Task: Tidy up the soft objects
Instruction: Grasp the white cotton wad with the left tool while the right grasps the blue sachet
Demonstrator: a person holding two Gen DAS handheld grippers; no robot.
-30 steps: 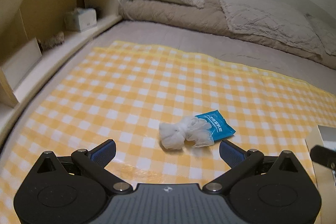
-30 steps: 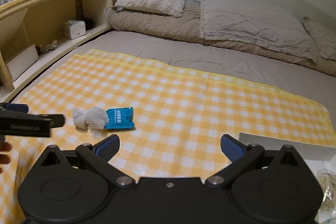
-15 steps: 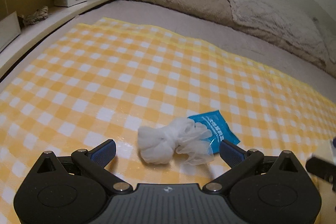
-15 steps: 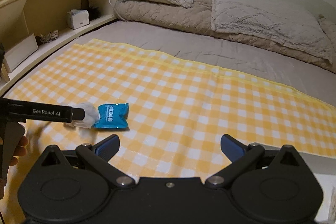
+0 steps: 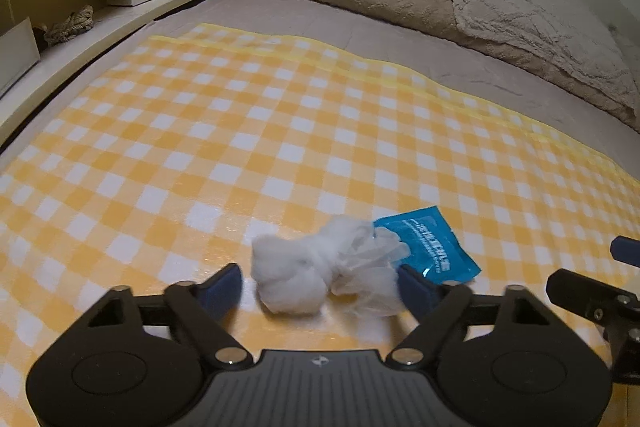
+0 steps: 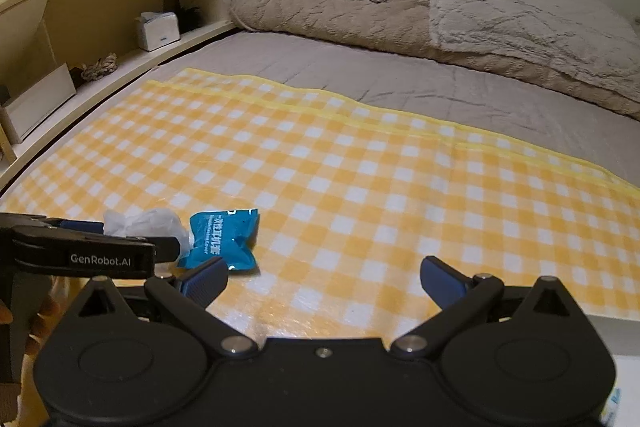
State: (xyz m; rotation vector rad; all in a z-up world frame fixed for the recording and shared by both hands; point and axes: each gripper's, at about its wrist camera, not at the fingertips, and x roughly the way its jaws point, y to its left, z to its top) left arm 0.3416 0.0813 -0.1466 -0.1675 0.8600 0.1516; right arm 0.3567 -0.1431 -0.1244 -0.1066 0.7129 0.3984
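Closing in from the wider spread of a moment ago, the left gripper [image 5: 320,281] has its jaws around the fluffy white wad [image 5: 316,273], right pad touching its crinkled wrap, left pad just clear. The glossy blue packet [image 5: 434,247] lies just beyond, partly hidden. The right gripper [image 6: 322,277], nearer now, stands wide apart over the checked cloth [image 6: 360,167].

Left gripper [image 5: 320,285] half-closed, right gripper [image 6: 322,277] wide.
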